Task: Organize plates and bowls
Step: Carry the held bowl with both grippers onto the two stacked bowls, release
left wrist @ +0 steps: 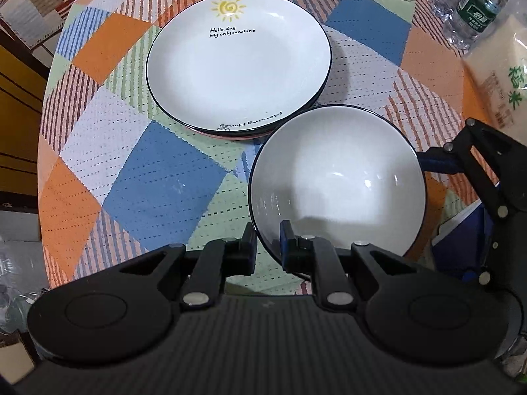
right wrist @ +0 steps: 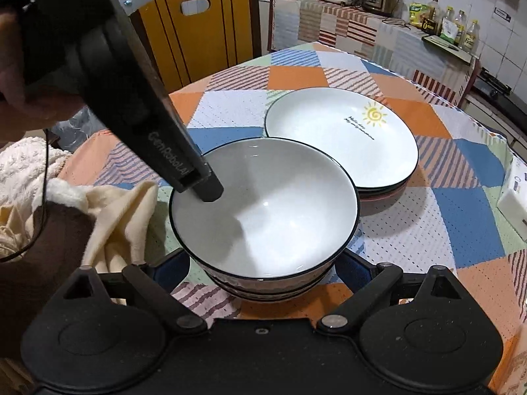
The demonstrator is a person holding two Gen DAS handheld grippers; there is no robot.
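Setting: kitchen, with a patchwork-cloth tabletop (left wrist: 171, 191) under both of your tools; a rice cooker and oil bottles stand on the counter behind.
Step in hand: you look to be setting one white bowl (left wrist: 336, 177) onto other bowls; ribbed rims show under it in the right wrist view.
Left tongs (left wrist: 267, 248): clamped on that bowl's rim at 6 o'clock in the left wrist view, one finger inside, one outside.
Right tongs (right wrist: 263, 270): their blue pads flank the bowl stack low on both sides; you cannot tell from either view whether they press on it.
Plates: a plate stack (left wrist: 238, 62) sits at 11 o'clock from the bowl, just beside it; the top plate bears a yellow sun and lettering.
Contents: bowl and top plate are both empty.
Next move: probably ease the bowl down until it seats level, then let the left tongs part and lift clear of the rim.
Watch: a tilted bowl could rock on the stack.
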